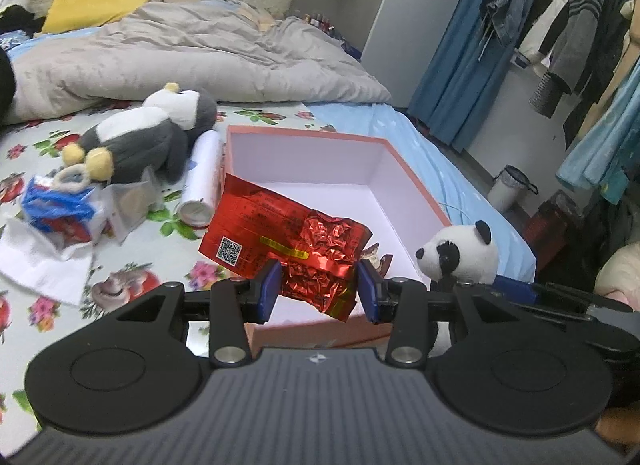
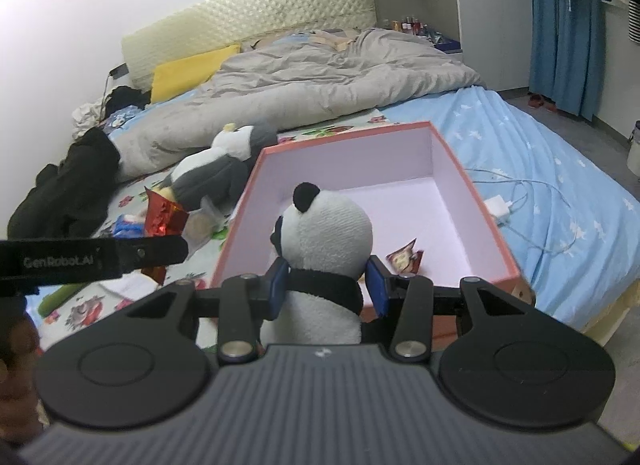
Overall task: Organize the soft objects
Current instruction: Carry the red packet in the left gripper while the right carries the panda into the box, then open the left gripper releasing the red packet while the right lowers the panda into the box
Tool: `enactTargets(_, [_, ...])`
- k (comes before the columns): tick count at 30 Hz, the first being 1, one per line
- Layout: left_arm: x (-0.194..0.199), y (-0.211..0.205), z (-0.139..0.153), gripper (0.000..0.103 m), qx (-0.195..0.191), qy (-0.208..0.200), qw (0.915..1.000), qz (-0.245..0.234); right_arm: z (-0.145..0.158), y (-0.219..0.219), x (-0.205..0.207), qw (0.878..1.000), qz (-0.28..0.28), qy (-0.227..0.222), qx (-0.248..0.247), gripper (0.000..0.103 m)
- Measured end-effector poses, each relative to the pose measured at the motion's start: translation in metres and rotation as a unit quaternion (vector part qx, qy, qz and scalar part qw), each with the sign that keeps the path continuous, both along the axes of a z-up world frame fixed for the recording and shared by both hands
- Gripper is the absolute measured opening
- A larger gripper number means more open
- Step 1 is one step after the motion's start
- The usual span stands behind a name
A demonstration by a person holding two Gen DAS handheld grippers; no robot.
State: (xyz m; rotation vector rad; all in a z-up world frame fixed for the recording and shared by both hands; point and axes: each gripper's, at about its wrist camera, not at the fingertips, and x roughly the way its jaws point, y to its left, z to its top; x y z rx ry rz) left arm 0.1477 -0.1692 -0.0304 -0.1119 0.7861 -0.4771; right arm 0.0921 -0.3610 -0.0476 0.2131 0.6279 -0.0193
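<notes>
Panda (image 2: 324,225) in right claw (image 2: 327,285); charger (image 2: 498,207) right-view only.

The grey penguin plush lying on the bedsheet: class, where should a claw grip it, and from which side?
Likely the penguin plush is best gripped across its soft grey belly, coming from above. It lies on its side on the floral sheet, so the rounded middle faces up. The white tube sits close on the box side, crowding that approach.
</notes>
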Motion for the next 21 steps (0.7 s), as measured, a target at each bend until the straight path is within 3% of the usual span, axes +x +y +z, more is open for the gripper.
enactTargets(10, [0.063, -0.048, -0.020, 0.047, 0.015, 0.029, 0.9992, -0.022, -0.015, -0.035, 0.055, 1.000, -0.012, 0.025, 0.004, 0.045])
enactTargets(21, [0.121, -0.075, -0.061, 0.047, 0.040, 0.073, 0.9962, -0.027, -0.056, -0.057, 0.106, 0.997, -0.008, 0.075, 0.023, 0.045])
